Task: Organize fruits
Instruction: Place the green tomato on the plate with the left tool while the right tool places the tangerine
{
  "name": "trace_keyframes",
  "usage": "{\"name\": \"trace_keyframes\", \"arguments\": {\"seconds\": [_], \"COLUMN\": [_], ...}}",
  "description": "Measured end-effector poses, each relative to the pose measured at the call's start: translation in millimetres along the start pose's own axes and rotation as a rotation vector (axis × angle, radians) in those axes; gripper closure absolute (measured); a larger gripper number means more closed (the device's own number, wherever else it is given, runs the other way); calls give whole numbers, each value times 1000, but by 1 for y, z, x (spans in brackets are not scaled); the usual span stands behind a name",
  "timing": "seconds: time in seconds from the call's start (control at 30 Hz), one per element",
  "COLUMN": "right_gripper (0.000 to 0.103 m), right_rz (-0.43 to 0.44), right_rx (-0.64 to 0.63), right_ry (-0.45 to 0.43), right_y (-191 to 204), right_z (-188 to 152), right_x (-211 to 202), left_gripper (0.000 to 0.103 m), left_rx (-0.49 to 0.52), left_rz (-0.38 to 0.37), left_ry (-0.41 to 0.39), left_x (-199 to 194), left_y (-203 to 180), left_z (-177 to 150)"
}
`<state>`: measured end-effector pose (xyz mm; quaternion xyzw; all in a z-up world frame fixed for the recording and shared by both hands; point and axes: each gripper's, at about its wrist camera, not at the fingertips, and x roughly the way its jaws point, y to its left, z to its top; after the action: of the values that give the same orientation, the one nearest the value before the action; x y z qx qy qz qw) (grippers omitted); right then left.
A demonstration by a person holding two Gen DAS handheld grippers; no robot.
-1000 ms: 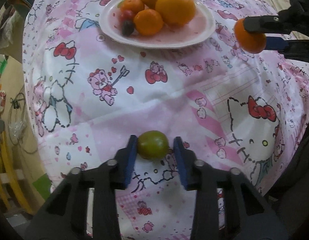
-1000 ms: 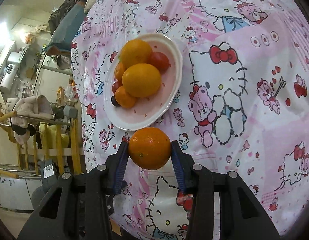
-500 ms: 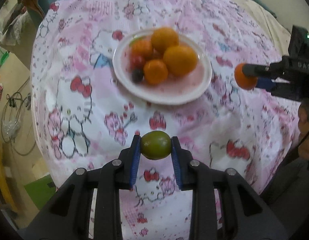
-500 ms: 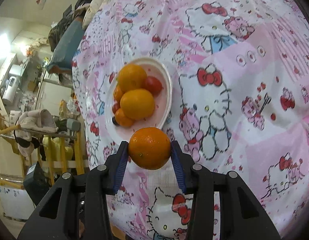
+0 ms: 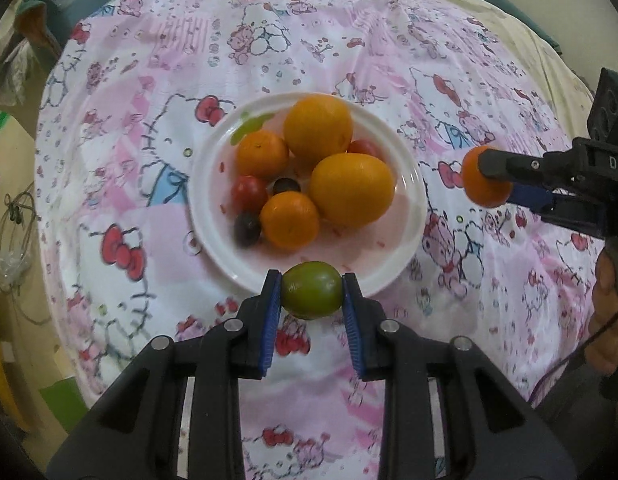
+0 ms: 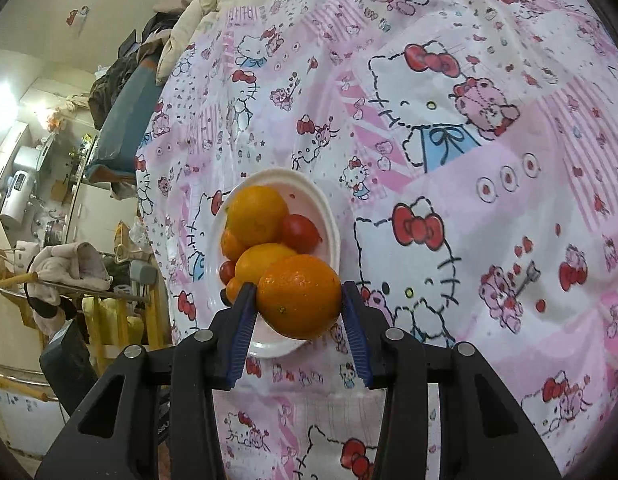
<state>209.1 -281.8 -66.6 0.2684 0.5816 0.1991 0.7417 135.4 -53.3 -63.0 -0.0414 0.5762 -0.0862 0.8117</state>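
Observation:
A white plate (image 5: 409, 184) holds several oranges, small red tomatoes and dark round fruits on a pink cartoon-print cloth. My left gripper (image 5: 312, 292) is shut on a green round fruit (image 5: 312, 289) and holds it above the plate's near rim. My right gripper (image 6: 299, 300) is shut on an orange (image 6: 299, 296) and holds it above the near part of the plate (image 6: 333, 224). The right gripper also shows in the left wrist view (image 5: 489, 182), right of the plate, with its orange (image 5: 475, 182).
The cloth (image 5: 149, 80) covers a raised bed-like surface that drops off at the left edge. A pile of clothes and a blue cushion (image 6: 121, 120) lie at the far end. Room clutter and yellow racks (image 6: 101, 320) stand beside the bed.
Both grippers have risen higher above the cloth, each keeping its fruit. The plate has shifted toward the centre of both views and looks smaller.

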Motion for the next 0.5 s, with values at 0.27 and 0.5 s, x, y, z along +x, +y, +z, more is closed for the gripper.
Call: {"name": "trace_keyframes", "arguments": {"seconds": [0.27, 0.5], "right_gripper": [59, 58], "right_rz": [-14, -30], "right_rx": [-21, -35], "right_ry": [23, 46], "right_y": [6, 8], "right_z": [11, 14], "right_x": [27, 49], "left_gripper": [77, 77], "left_rx": [0, -49], "left_rz": [-37, -49], "left_ry": [49, 55], "left_x": [30, 40], "left_y": [-7, 2], "left_z": [3, 8]}}
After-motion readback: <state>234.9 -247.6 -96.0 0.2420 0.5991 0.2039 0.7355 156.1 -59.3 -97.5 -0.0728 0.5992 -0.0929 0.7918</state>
